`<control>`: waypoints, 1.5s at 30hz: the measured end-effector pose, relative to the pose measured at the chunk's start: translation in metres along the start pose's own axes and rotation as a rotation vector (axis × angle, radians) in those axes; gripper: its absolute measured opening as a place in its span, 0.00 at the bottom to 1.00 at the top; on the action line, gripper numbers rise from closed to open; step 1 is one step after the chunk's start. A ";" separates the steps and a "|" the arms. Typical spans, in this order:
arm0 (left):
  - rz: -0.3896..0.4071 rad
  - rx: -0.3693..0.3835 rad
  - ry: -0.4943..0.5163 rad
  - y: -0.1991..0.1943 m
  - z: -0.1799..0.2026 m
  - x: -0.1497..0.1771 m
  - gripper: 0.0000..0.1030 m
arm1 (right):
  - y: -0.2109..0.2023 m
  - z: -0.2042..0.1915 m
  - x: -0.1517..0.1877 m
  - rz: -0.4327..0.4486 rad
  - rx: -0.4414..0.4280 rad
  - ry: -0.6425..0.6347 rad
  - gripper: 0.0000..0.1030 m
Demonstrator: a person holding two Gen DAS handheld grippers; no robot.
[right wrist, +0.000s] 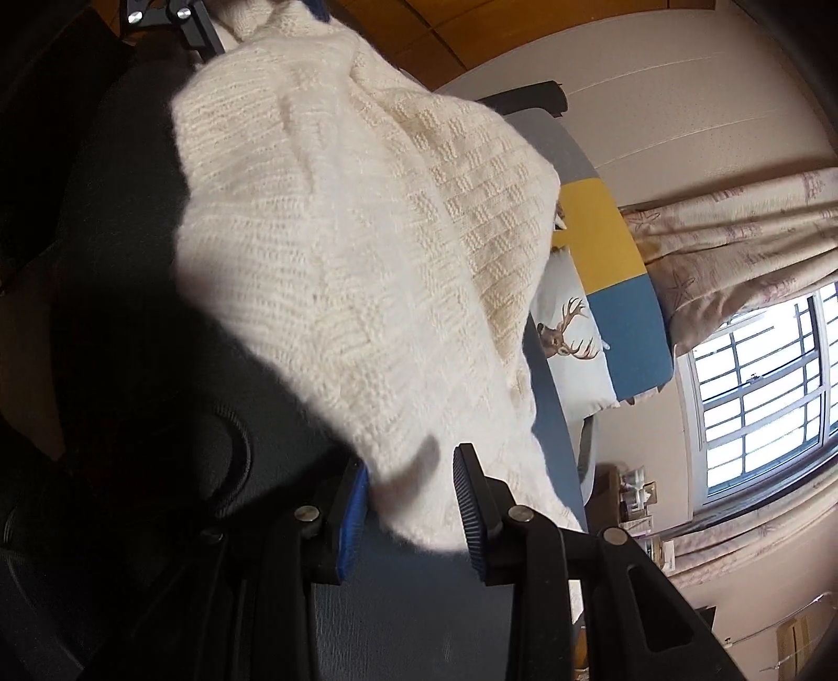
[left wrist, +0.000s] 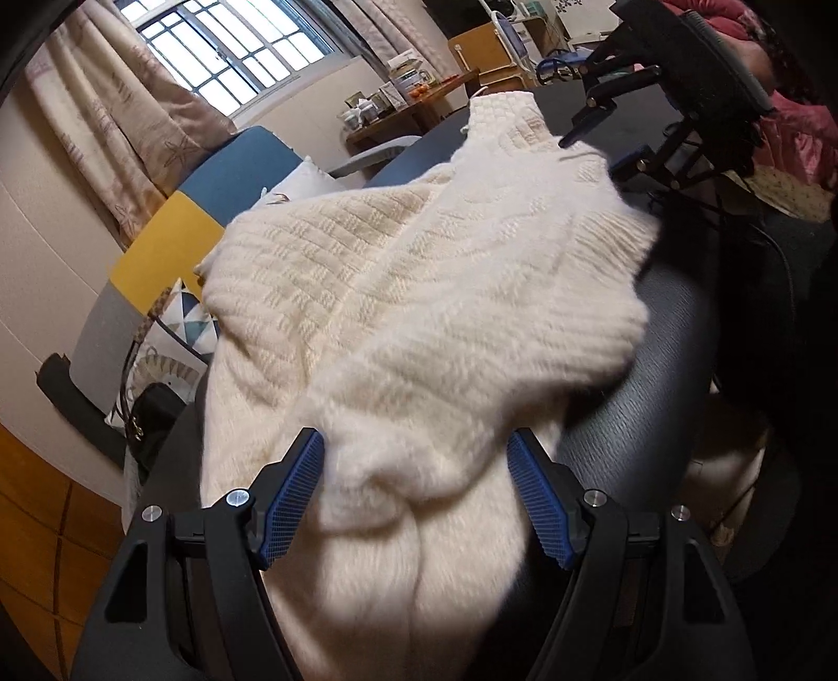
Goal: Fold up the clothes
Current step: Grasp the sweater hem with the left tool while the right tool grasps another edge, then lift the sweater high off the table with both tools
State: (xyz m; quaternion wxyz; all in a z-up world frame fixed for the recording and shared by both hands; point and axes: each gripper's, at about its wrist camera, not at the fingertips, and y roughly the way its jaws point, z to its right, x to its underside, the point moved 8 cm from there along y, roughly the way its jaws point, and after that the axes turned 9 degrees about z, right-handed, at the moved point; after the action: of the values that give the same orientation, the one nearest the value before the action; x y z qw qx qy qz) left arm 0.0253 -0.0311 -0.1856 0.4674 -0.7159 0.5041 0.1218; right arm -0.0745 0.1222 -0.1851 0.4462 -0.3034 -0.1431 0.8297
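Observation:
A cream knitted sweater lies spread across a dark round table. My left gripper stands open at the sweater's near fuzzy edge, with the fabric bunched between its blue pads. In the right wrist view the same sweater stretches away, and my right gripper is open around its near corner, the cloth lying between the fingers. The right gripper also shows at the sweater's far end in the left wrist view. The left gripper peeks in at the top of the right wrist view.
A sofa with blue, yellow and grey panels and printed cushions stands past the table. A black bag sits by the sofa. A wooden side table holds several small items. Window and curtains behind.

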 end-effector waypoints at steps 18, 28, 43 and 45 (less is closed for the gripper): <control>0.053 -0.119 -0.138 0.023 -0.013 -0.014 0.55 | 0.015 0.013 -0.013 0.026 -0.012 0.282 0.24; 0.080 -0.146 -0.452 0.023 -0.050 -0.017 0.15 | 0.021 0.049 0.000 0.053 -0.208 0.918 0.12; 0.261 -0.163 -0.691 -0.028 -0.090 -0.058 0.14 | 0.044 0.109 0.015 0.440 -0.782 2.038 0.11; 0.300 -0.164 -0.694 -0.039 -0.096 -0.069 0.14 | 0.045 0.111 0.013 0.482 -0.876 2.131 0.11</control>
State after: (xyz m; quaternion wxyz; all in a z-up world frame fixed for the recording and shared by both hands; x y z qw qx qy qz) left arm -0.0026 -0.0633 -0.0692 0.5285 -0.5856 0.4035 0.4637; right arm -0.1797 0.1116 -0.1271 0.0295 -0.9905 0.0903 0.0998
